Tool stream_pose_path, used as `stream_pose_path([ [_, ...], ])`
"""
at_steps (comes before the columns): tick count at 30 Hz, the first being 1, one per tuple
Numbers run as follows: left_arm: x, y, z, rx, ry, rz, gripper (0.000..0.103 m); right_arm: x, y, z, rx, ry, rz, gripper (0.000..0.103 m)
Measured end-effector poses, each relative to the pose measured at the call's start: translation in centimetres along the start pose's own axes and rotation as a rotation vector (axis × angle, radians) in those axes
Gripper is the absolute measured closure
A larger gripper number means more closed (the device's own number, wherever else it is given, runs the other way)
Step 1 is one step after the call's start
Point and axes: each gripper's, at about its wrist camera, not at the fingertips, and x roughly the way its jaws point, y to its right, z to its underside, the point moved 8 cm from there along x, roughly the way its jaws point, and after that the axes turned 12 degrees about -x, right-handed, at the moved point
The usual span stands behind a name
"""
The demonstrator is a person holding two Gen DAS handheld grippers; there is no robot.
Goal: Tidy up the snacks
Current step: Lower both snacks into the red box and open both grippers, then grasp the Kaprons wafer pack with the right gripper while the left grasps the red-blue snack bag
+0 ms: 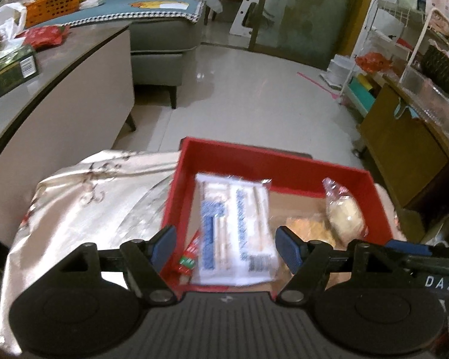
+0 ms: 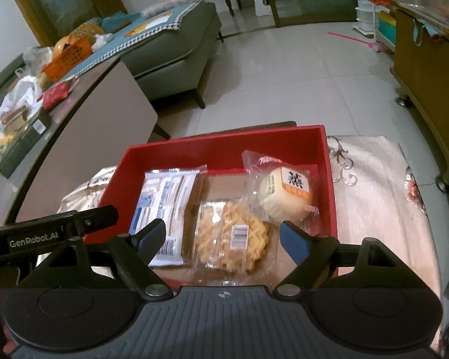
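A red box stands on a cream patterned cloth. Inside lie a white-and-blue packet, a wrapped waffle, a wrapped round bun and a small red sachet. My left gripper hovers over the box's near left part, open, with the white-and-blue packet lying below between its fingers, untouched. My right gripper is open above the waffle, its pads apart from the wrapper. Each gripper's body shows at the edge of the other view.
A low table on the left carries an orange basket, a red bag, a green box and plastic bags. A grey sofa stands behind it. On the right stand a wooden cabinet and a white wire rack. Tiled floor lies beyond the box.
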Motion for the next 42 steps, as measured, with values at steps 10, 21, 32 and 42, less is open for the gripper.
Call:
stream_pose_path([
  [10, -3.6, -5.6, 3.4, -0.043, -0.045, -0.046, 0.036, -0.7, -3.1, 3.0, -0.055, -0.061, -0.033, 0.013],
  [21, -3.2, -13.2, 9.5, -0.187, -0.185, -0.192, 0.036, 0.3, -9.2, 6.6, -0.147, -0.149, -0.097, 0.011],
  [32, -1.5, -12.4, 12.8, -0.178, -0.241, -0.227, 0.043, 1.7, -10.6, 7.7, -0.168, -0.197, -0.115, 0.01],
  [42, -4.6, -13.5, 11.4, -0.236, -0.231, -0.098, 0.06, 3.9, -10.3, 7.7, -0.141, -0.235, -0.098, 0.009],
])
